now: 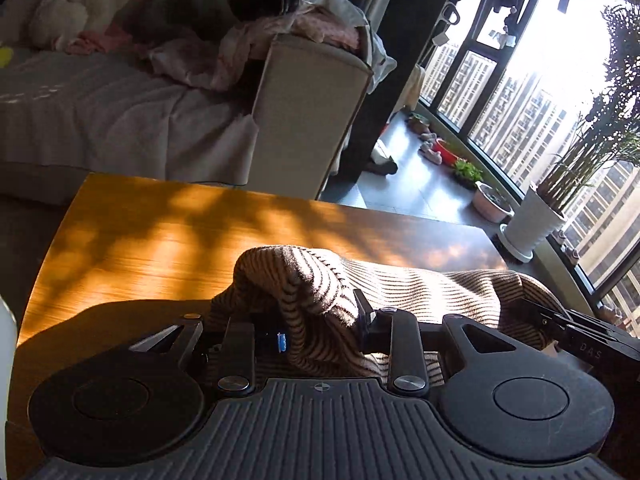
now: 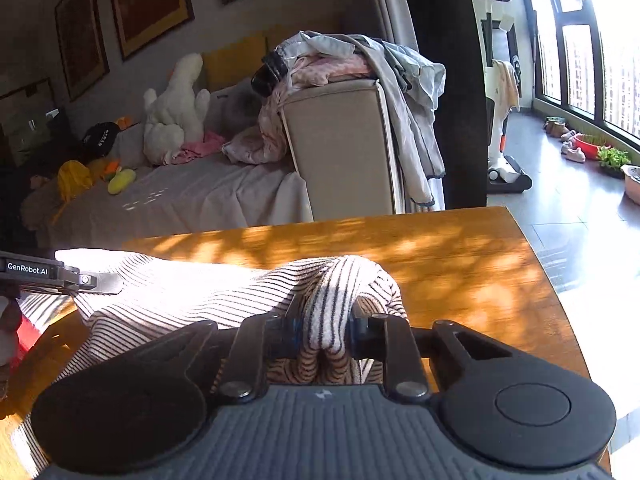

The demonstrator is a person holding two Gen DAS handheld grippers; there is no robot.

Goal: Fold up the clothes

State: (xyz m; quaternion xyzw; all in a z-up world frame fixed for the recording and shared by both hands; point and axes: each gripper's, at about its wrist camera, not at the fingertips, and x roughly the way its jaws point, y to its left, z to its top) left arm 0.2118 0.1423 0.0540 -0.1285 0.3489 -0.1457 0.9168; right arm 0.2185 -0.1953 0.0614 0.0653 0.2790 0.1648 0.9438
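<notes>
Both clamped on bunched cloth: left gripper (image 1: 320, 320) and right gripper (image 2: 324, 328) pinching the striped knit garment (image 1: 420, 292), lifted at twelve o'clock over the wooden table (image 1: 160, 240), seemingly to carry a fold.

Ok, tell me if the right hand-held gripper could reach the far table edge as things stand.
Probably not freely: the right hand-held gripper is shut on the striped garment, though the bare wooden table ahead holds nothing in its way.

"GenRobot.AI" on left gripper (image 2: 60, 278), "DAS" on right gripper (image 1: 580, 336)
</notes>
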